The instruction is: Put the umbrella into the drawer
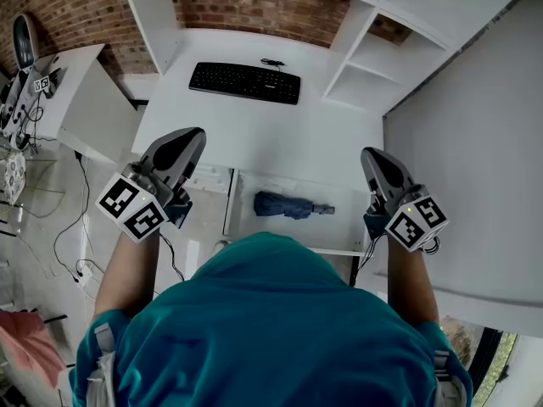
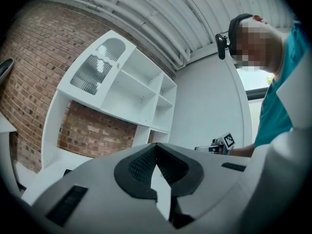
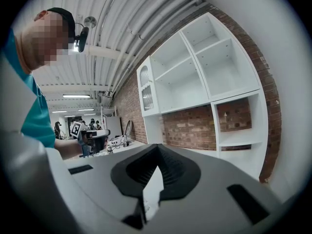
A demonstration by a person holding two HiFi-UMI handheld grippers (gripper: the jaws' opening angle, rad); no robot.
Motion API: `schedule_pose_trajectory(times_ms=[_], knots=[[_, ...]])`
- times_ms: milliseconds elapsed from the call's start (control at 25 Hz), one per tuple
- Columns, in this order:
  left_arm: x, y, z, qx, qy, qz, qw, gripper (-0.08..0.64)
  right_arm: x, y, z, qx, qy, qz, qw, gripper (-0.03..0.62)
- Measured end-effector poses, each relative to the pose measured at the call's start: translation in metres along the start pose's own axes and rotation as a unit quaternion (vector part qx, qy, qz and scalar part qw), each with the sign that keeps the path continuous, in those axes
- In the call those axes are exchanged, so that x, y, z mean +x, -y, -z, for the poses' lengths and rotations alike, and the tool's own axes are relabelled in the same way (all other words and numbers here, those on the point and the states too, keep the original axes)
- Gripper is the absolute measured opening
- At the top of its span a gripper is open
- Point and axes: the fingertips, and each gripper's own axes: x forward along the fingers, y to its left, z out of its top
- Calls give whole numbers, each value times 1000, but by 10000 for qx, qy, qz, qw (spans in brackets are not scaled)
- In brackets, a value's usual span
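A folded dark blue umbrella (image 1: 293, 205) lies flat inside the open white drawer (image 1: 344, 230) under the desk, its handle pointing right. My left gripper (image 1: 193, 134) (image 2: 156, 145) hovers left of the drawer, above its left end. The jaws are shut with nothing between them. My right gripper (image 1: 371, 153) (image 3: 157, 146) is held at the drawer's right end, its jaws also closed and empty. Neither gripper touches the umbrella. Each gripper view shows the other gripper across the way, the right gripper (image 2: 222, 144) and the left gripper (image 3: 90, 139).
A black keyboard (image 1: 244, 81) sits at the back of the white desk (image 1: 280, 138). White shelves (image 1: 399, 49) rise at the right before a brick wall (image 1: 254, 2). A tall white panel (image 1: 475, 168) stands right. A side table (image 1: 72, 91) and cables (image 1: 72, 227) are left.
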Motion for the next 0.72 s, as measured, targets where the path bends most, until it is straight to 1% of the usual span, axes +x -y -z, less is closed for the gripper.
schedule_pose_trajectory(times_ms=[240,440,720], knots=[[-1,4,0,11,1,24,10000,15,-5,3,-2,25,100,64,9999,21],[-1,8,2,34,-29,41,10000,15,-5,3,-2,-57,23,117,9999,21],[-3,8,3,23,-28,14,10000,15,-3,2,2,-62,5,81,9999,21]])
